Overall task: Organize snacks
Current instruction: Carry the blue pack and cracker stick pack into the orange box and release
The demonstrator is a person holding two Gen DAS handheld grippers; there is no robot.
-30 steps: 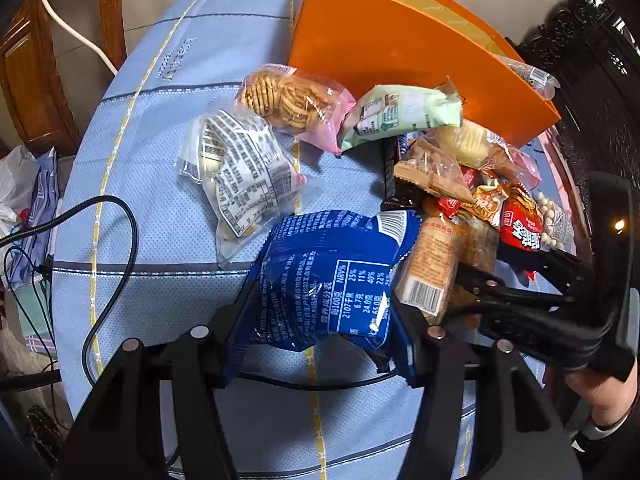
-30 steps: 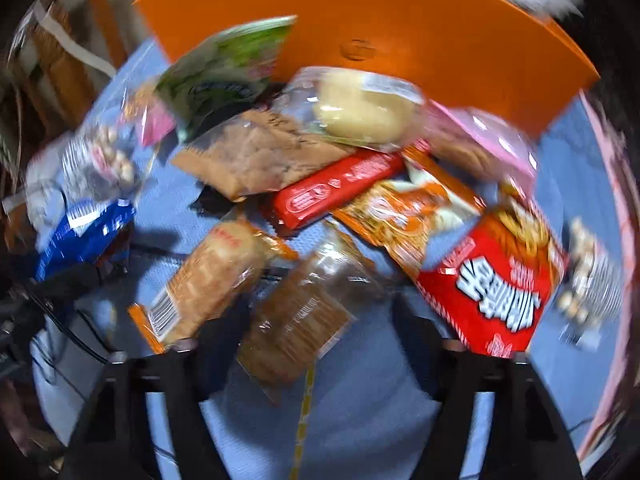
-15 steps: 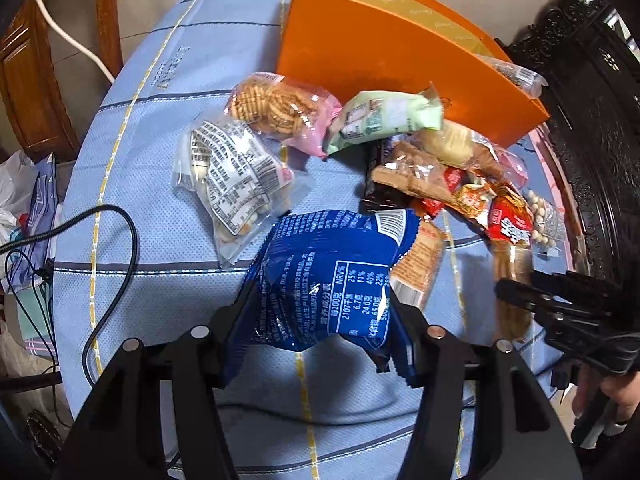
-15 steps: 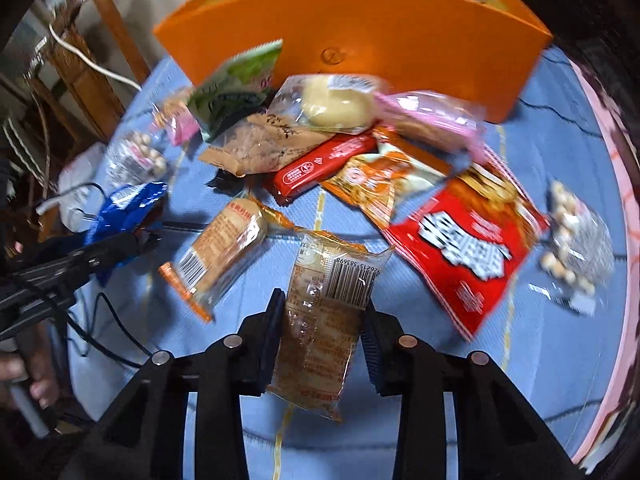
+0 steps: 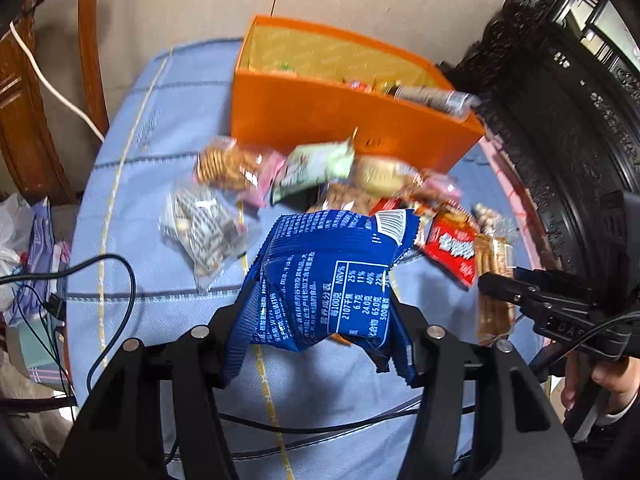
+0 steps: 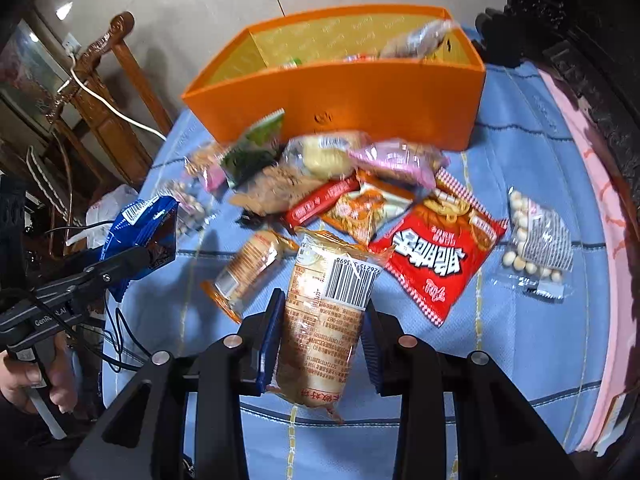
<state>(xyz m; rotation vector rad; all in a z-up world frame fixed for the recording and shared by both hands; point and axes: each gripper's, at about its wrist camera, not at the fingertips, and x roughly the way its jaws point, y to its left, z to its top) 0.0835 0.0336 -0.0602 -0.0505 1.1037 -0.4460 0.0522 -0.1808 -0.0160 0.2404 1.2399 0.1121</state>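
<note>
My left gripper (image 5: 320,320) is shut on a blue snack bag (image 5: 332,276) and holds it above the blue tablecloth. My right gripper (image 6: 322,344) is shut on a clear-wrapped tan biscuit pack (image 6: 324,320), lifted off the cloth. Each shows in the other's view: the blue bag (image 6: 140,236) at left, the biscuit pack (image 5: 494,280) at right. An open orange box (image 6: 340,96) stands at the far side with a few packets inside. Several loose snack packets lie in front of it, among them a red bag (image 6: 436,256).
A clear bag of white balls (image 6: 536,244) lies at the right near the pink table edge. Black cables (image 5: 100,280) trail over the cloth's left side. Wooden chairs (image 6: 108,92) stand at left; dark carved furniture (image 5: 560,128) stands at right.
Both grippers have risen with their packets, and the box's open top has come into view. The right gripper closed on the biscuit pack and lifted it off the cloth.
</note>
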